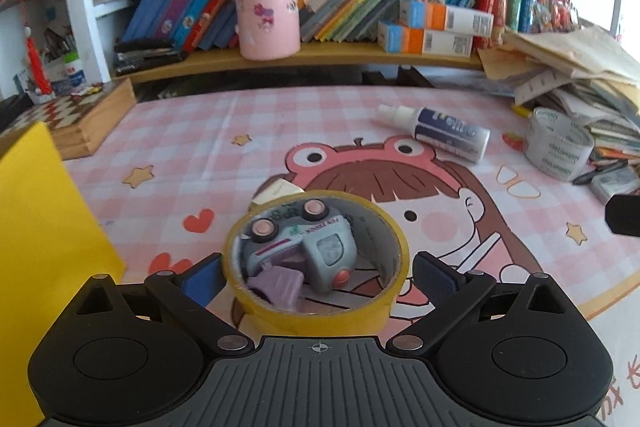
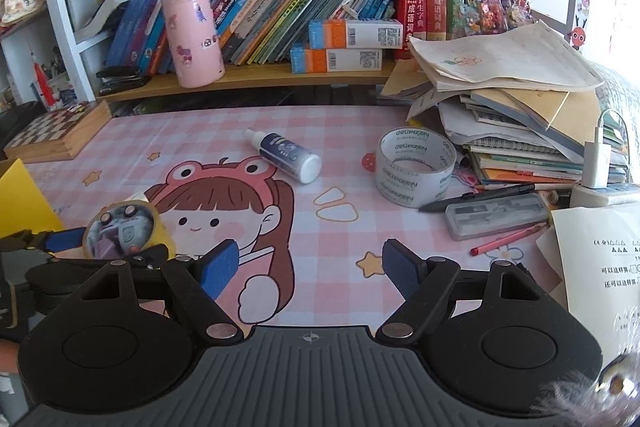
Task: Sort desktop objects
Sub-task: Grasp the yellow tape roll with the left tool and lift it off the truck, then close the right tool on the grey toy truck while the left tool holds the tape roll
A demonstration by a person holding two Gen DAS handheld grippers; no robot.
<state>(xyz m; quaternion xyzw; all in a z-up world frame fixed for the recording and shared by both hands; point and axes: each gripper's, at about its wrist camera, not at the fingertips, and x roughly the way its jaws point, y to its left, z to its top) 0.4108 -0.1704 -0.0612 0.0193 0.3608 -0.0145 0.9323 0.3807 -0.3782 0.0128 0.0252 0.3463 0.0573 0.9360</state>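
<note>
A yellow tape roll [image 1: 320, 315] lies flat on the pink cartoon desk mat [image 1: 168, 147], with a small toy car [image 1: 304, 239] and purple bits inside its ring. My left gripper [image 1: 318, 275] is open, its blue pads on either side of the roll, not touching it. The roll also shows in the right wrist view [image 2: 164, 235], at the left. My right gripper [image 2: 310, 267] is open and empty above the mat. A white spray bottle [image 2: 286, 155] lies on its side mid-mat. A clear tape roll [image 2: 416, 167] stands to its right.
A yellow box [image 1: 44, 251] stands at the left. A chessboard box [image 2: 56, 133] sits at the back left. A pink cylinder [image 2: 194, 37] and books fill the shelf. Piled papers and books [image 2: 520, 107], a pen case [image 2: 496, 215], pens and a charger crowd the right.
</note>
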